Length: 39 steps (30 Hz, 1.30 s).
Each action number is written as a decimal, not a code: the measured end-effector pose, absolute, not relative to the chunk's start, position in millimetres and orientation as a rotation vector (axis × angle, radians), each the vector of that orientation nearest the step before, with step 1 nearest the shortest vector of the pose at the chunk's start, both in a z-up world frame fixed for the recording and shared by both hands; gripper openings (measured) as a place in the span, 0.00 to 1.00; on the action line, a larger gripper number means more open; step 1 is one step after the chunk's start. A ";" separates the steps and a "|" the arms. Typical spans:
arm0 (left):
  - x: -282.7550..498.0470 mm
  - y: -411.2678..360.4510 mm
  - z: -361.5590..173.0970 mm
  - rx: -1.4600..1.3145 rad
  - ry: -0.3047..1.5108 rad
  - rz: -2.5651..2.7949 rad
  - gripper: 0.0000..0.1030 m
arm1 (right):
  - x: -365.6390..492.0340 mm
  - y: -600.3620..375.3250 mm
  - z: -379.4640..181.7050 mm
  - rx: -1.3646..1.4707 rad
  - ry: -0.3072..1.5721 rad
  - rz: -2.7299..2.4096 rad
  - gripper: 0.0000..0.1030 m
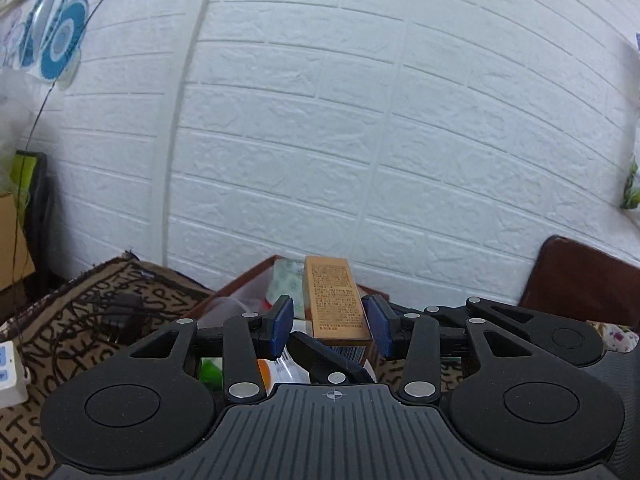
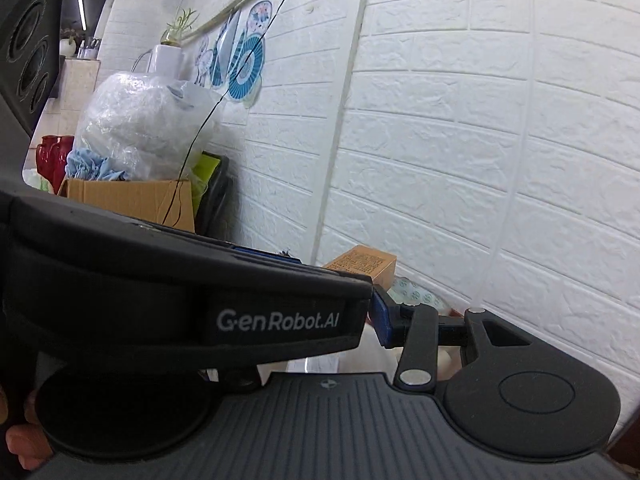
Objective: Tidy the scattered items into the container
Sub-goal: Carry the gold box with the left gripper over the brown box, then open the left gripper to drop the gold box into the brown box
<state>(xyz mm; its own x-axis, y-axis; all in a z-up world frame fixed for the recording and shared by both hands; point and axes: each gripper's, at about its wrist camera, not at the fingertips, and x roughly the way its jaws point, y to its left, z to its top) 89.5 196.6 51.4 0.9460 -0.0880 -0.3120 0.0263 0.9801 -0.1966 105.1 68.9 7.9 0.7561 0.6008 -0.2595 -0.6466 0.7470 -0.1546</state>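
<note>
A tan carton with small print lies lengthwise between the blue pads of my left gripper. Its right side rests against the right pad, and a thin gap shows at the left pad. It hangs over a brown open container that holds packets and plastic bags. The right wrist view shows the carton poking out past the left gripper's body. My right gripper sits close below and to the right. Only its right pad shows; the left finger is hidden.
The container stands on a brown lettered cloth against a white brick wall. A black plug and cable lie left of it and a dark brown panel right. A cardboard box with a plastic bag stands far left.
</note>
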 end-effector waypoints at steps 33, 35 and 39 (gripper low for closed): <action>135.2 208.4 30.9 -0.228 0.395 -0.044 0.98 | 154.1 54.3 -12.3 -0.165 0.292 0.601 1.00; 131.4 202.3 33.7 -0.220 0.399 -0.054 0.98 | 149.9 49.1 -9.2 -0.157 0.290 0.597 1.00; 121.7 184.0 39.3 -0.189 0.399 -0.078 0.99 | 139.2 35.4 -2.4 -0.141 0.284 0.588 1.00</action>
<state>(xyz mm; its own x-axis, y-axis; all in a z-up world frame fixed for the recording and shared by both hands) 121.7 184.0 39.3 0.9188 -0.1127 -0.3782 0.0384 0.9794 -0.1984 139.2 35.4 -2.4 0.7945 0.5260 -0.3034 -0.5647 0.8238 -0.0504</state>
